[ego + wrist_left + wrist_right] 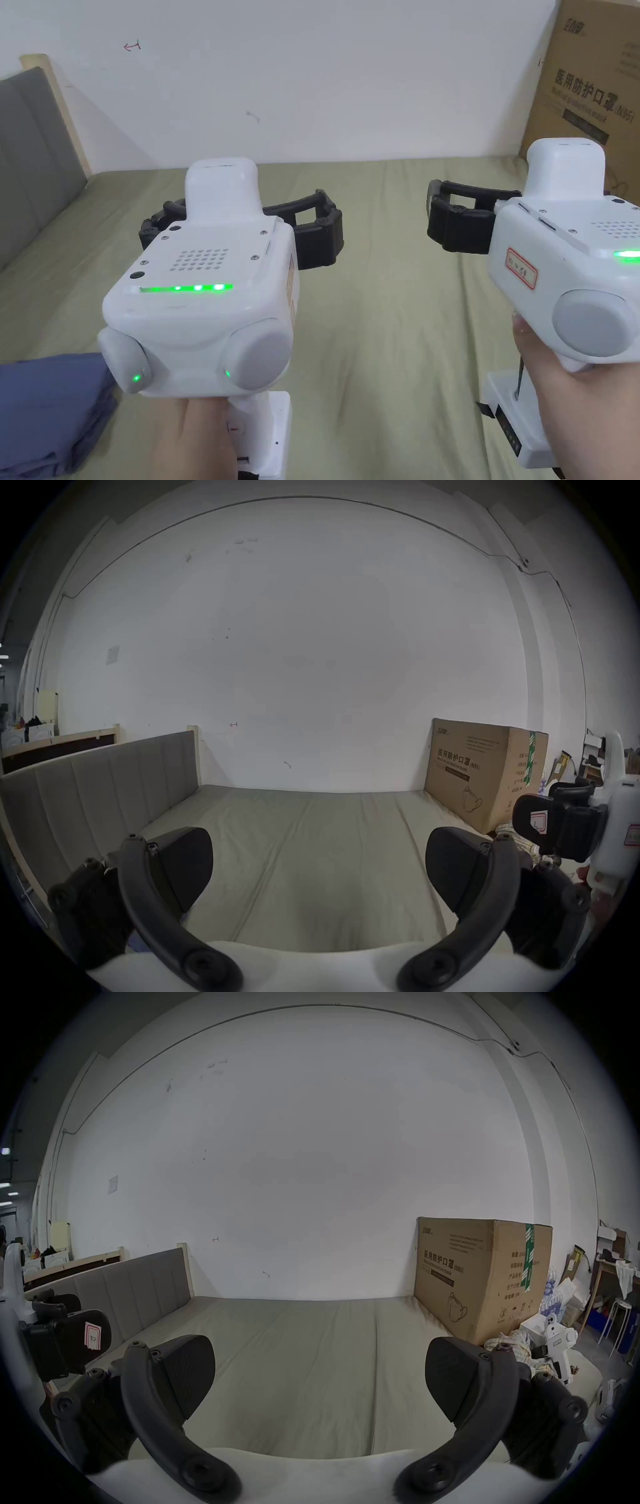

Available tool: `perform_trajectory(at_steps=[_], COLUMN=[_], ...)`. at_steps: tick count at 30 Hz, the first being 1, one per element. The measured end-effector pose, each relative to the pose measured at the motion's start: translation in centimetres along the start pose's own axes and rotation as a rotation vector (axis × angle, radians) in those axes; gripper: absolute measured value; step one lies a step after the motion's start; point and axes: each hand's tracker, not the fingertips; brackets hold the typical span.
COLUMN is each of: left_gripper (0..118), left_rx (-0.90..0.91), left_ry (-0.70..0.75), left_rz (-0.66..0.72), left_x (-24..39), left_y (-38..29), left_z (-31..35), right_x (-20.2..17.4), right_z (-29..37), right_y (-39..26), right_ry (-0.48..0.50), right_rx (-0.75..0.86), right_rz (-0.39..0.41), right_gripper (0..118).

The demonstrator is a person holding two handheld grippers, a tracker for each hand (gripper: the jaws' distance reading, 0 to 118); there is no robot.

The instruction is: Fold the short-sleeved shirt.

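Currently both tools, left tool (244,225) and right tool (459,215), are hovering with jaws apart over the bed (387,325); shirt (53,409) lying bunched lower left. Best spreading it flat before folding.

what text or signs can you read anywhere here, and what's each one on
"医用防护口罩 (N95)": printed on the brown cardboard box.
Brand logo and smaller print on that box: too small to read.
Red-bordered white sticker on the right tool: handwriting too blurred to read.
Red-bordered white sticker on the left tool: one handwritten mark, unclear.
Small red scribble on the white wall: arrow-like, no words.
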Motion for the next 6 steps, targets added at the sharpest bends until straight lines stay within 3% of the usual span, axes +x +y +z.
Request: perform_trajectory(at_steps=[6], left_gripper=[118], left_rx=[-0.009], left_ry=[0.051], left_rz=[0.013], left_x=[0.09], left_y=[-0.11], left_z=[-0.31], right_x=[-0.01], right_z=[0.13], right_y=[0.23], right_ry=[0.001], right_rx=[0.001], right_rz=[0.002], right_gripper=[118])
